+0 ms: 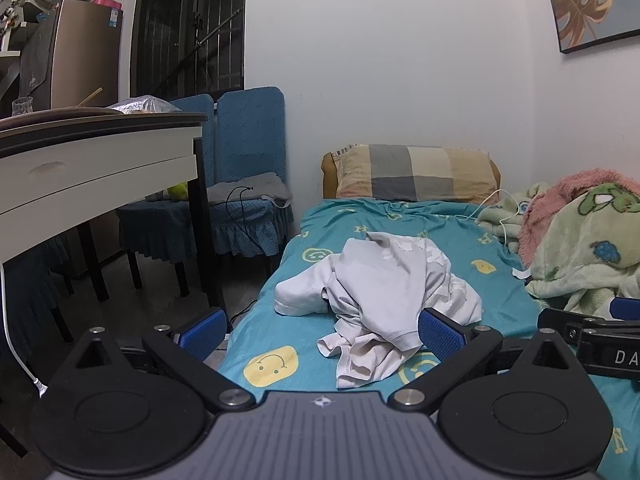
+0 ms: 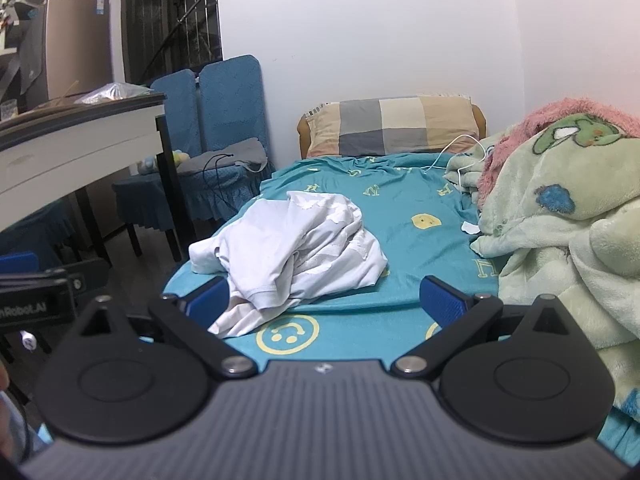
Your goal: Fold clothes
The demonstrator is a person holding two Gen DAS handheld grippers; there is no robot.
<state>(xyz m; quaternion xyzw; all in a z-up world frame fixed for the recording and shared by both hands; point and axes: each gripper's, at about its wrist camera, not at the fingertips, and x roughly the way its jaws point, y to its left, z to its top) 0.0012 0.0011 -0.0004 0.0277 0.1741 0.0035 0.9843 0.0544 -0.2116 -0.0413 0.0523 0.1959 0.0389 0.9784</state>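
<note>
A crumpled white garment [image 1: 384, 292] lies in a heap on the teal bed sheet [image 1: 500, 292], near the bed's left edge. It also shows in the right wrist view [image 2: 292, 252]. My left gripper [image 1: 320, 334] is open and empty, held just short of the garment's near end, with its blue pads [image 1: 440, 334] wide apart. My right gripper [image 2: 324, 304] is open and empty, over the sheet [image 2: 420, 248] just right of the garment's near end. The right gripper's body [image 1: 600, 340] shows at the right edge of the left wrist view.
A checked pillow [image 1: 416, 174] lies at the bed's head. A bunched green and pink blanket [image 2: 560, 220] fills the bed's right side, with a white cable [image 2: 460, 152] beside it. A white table [image 1: 100, 168] and blue-covered chairs [image 1: 240, 200] stand left of the bed.
</note>
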